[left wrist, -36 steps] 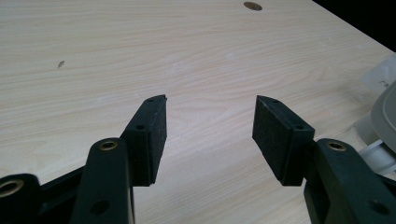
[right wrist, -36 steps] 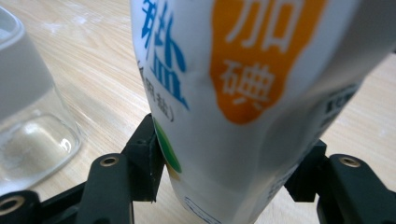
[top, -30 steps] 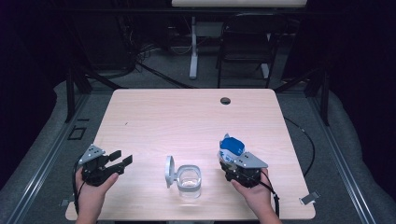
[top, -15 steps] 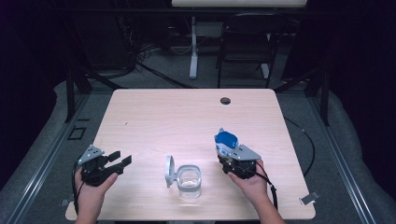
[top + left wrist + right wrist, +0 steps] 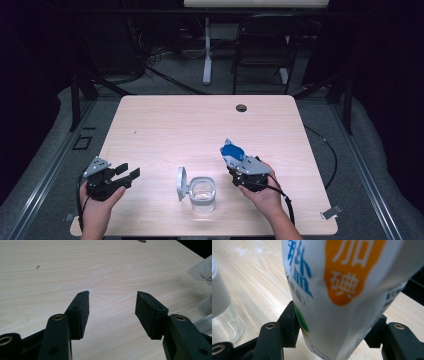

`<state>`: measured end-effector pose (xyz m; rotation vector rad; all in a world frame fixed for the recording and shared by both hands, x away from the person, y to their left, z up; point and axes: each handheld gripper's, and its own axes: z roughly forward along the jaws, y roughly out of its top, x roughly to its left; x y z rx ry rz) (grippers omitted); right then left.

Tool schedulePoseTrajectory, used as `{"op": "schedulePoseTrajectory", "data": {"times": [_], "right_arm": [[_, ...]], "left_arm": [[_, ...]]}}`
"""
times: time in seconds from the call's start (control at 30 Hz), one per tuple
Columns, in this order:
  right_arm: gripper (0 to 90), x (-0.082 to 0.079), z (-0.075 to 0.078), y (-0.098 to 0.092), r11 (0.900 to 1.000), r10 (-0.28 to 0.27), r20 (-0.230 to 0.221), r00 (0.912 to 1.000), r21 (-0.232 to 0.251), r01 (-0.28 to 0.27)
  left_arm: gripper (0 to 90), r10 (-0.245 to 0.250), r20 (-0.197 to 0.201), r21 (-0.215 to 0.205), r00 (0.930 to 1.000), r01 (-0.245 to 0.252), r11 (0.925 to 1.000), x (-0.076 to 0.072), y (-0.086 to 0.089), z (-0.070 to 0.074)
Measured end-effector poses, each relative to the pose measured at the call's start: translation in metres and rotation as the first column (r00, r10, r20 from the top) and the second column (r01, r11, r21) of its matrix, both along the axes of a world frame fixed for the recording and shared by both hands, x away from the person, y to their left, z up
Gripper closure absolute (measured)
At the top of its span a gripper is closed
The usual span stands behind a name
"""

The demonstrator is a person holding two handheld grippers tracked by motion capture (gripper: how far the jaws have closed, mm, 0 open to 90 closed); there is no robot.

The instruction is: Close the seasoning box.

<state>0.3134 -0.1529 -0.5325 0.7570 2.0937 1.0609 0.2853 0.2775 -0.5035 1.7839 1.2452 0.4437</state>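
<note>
A white bag (image 5: 231,150) with blue and orange print is held between the pads of my right gripper (image 5: 235,161), which is shut on it at the table's front right. In the right gripper view the bag (image 5: 337,290) bulges between the two pads of the right gripper (image 5: 334,332). A clear glass jar (image 5: 202,192) stands near the front middle, just left of that gripper, with its hinged lid (image 5: 181,183) swung open to the left. The jar (image 5: 219,310) also appears at the left edge of the right gripper view. My left gripper (image 5: 129,170) rests open at the front left, and nothing is between the pads of the left gripper (image 5: 112,305).
The light wooden table (image 5: 200,130) has a dark round hole (image 5: 241,107) near its far edge. A chair (image 5: 262,50) and a desk leg (image 5: 207,50) stand on the floor behind the table. The jar's edge (image 5: 203,315) shows at the right of the left gripper view.
My right gripper has carried the bag a little to the left, closer to the jar. The left gripper and the jar have stayed put.
</note>
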Motion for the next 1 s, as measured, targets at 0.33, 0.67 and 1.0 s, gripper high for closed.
{"op": "schedulePoseTrajectory", "data": {"times": [0.33, 0.67, 1.0], "right_arm": [[41.0, -0.011, -0.002, 0.004, 0.997, 0.021, 0.028, 0.9994, -0.070, -0.019], [41.1, -0.021, 0.005, 0.014, 0.987, 0.067, 0.071, 0.9953, -0.152, -0.055], [41.2, -0.029, 0.006, 0.023, 0.969, 0.110, 0.088, 0.9901, -0.230, -0.087]], "left_arm": [[45.5, -0.006, 0.003, 0.003, 1.0000, 0.006, 1.0000, -0.001, -0.001, 0.000], [45.5, -0.002, 0.014, -0.006, 0.9999, 0.002, 1.0000, -0.001, 0.000, 0.002], [45.5, 0.003, 0.012, -0.011, 0.9999, -0.003, 0.9999, -0.001, 0.002, 0.003]]}}
